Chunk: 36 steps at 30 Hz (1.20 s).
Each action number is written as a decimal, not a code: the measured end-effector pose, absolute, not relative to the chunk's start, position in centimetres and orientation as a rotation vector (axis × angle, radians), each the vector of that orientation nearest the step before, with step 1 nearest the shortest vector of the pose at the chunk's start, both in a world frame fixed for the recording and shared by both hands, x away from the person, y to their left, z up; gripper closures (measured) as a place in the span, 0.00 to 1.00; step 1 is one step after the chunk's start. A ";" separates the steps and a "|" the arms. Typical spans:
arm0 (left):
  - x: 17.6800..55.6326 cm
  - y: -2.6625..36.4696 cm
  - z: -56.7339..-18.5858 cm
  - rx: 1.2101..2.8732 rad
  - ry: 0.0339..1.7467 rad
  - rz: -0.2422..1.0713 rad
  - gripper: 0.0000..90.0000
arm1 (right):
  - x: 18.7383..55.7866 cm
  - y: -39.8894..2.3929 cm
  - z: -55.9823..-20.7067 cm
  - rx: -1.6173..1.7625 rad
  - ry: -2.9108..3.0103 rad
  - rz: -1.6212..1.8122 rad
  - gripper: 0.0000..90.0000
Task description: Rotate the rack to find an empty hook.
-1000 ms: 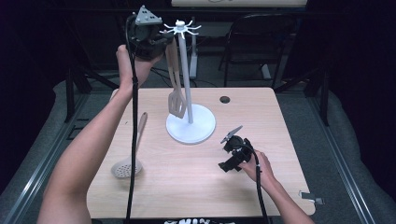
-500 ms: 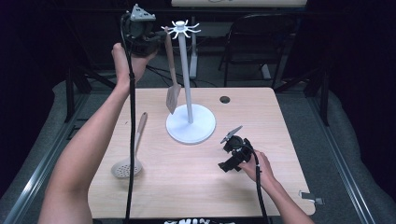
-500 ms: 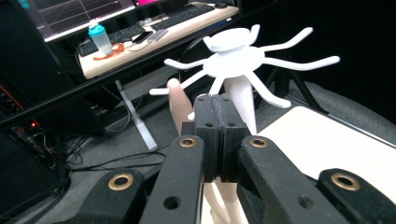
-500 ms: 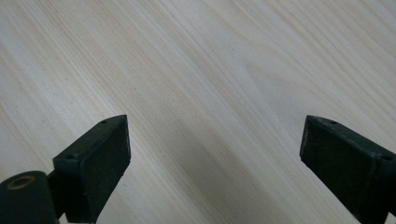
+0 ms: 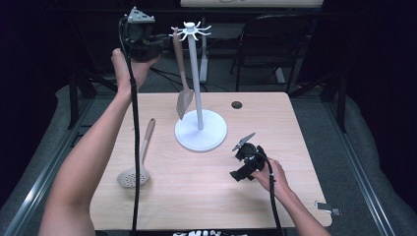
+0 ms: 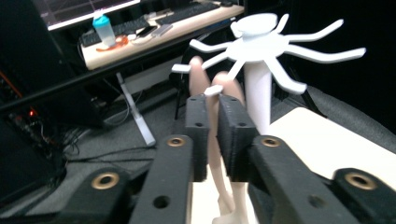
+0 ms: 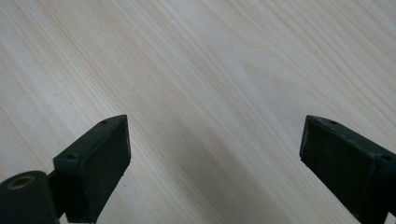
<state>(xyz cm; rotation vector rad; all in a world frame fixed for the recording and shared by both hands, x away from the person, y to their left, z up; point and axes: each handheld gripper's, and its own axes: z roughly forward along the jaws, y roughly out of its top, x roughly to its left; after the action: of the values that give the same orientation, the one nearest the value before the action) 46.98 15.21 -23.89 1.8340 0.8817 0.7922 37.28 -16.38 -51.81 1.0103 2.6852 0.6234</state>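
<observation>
Spatula (image 5: 183,78), slim and pale tan, hangs by the top of its long handle from one arm of the white rack (image 5: 193,34), its flat wedge blade pointing down above the rack's round base and clear of the table (image 5: 275,196). Your left gripper (image 5: 164,43) is raised beside the rack's crown, level with the handle's upper end. From above you can't judge the grip; the left gripper view settles it, showing the tan handle (image 6: 212,140) running down the narrow slot between the two black jaws, which have just been opening a little. Whether the pads still press on it is not clear. That view also brings in the rack's spoked top (image 6: 271,44) close up, and a desk with a keyboard and bottle behind.

Your right gripper (image 5: 239,156) rests low on the table near the front right, well apart from the rack; its own view shows the jaws spread wide over bare wood grain.

A skimmer (image 5: 135,169) with a perforated bowl lies on the table's left side. The spatula's blade is cut off below the left gripper view, and its hanging hole is too blurred to make out.
</observation>
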 end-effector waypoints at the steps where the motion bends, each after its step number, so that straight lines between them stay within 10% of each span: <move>1: 46.9 15.5 -24.0 1.838 0.887 0.788 0.84 | 37.3 -16.4 -51.8 1.011 2.686 0.623 0.09; 18: 46.7 17.4 -29.3 1.997 0.990 0.690 0.28 | 37.4 -16.2 -51.8 0.986 2.704 0.580 0.10; 36: 45.8 18.3 -36.8 2.127 1.081 0.594 0.16 | 37.3 -16.2 -51.8 0.994 2.698 0.603 0.10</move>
<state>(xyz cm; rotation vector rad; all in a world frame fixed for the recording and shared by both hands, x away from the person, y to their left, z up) 45.79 18.31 -36.77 2.1269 1.0810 0.5945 37.31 -16.18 -51.79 0.9936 2.6984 0.6029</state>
